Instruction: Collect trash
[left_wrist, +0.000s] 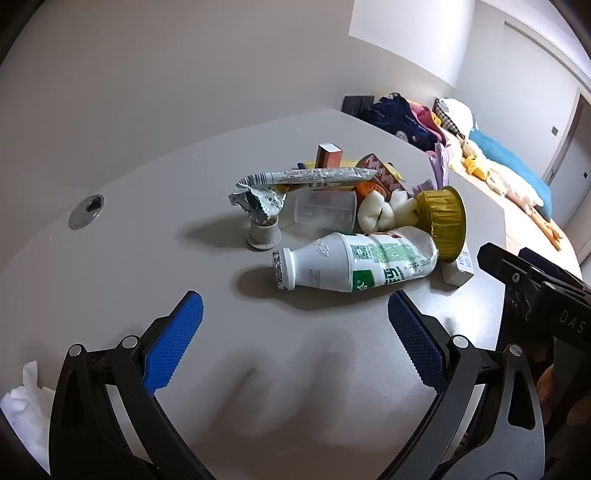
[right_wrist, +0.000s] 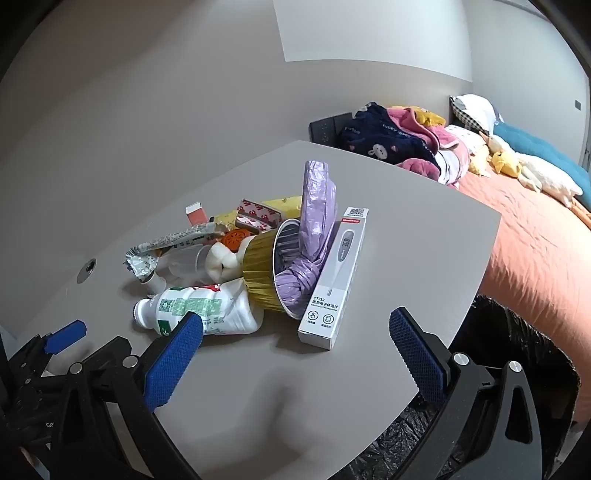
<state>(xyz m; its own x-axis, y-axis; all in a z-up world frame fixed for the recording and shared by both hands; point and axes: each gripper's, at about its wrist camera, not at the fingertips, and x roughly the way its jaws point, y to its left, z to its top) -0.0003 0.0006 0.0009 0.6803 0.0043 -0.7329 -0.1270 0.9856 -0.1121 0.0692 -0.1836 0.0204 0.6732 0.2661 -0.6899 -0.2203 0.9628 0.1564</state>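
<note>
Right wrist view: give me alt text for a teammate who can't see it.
The open right gripper hovers empty over a grey table, facing a trash pile: a white bottle on its side, a gold foil cup holding a purple bag, and a thermometer box.

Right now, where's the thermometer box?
Right wrist view: the thermometer box lies on the table at the pile's right edge, against the gold foil cup and purple bag.

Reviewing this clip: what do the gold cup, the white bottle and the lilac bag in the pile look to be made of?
Gold cup: likely thin aluminium foil; pleated gold wall, shiny silver inside.
White bottle: looks like thin opaque plastic, semi-gloss, dented body, printed green label.
Lilac bag: thin plastic film, soft sheen, crinkled and knotted, tucked into the cup.
</note>
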